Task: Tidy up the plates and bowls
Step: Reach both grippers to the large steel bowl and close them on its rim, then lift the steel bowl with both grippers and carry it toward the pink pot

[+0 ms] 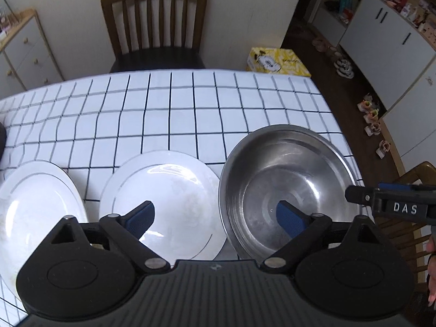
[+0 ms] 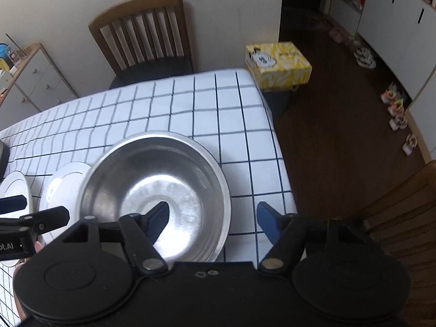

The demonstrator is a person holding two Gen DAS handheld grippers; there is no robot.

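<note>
Right claw (image 2: 212, 218), spread wide, straddles steel bowl's (image 2: 152, 174) near rim.

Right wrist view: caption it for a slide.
Open right gripper straddling the steel bowl's near rim, two plates beside it on the checked table.

On the near part of the worktop (image 1: 169, 109) three pieces sit in a row. The left plate (image 1: 35, 199) lies at the left, the middle plate (image 1: 169, 199) just beside it, apart. The bowl (image 1: 288, 190) stands at the right, close to the worktop's right edge, its rim against the middle plate's edge. Behind the worktop a chair (image 1: 155, 24) stands at the wall. A box (image 1: 278, 60) sits past the far right corner, off the worktop. A drawer cabinet (image 1: 24, 51) stands left of the chair. A second chair (image 2: 403, 204) stands right of the worktop.
</note>
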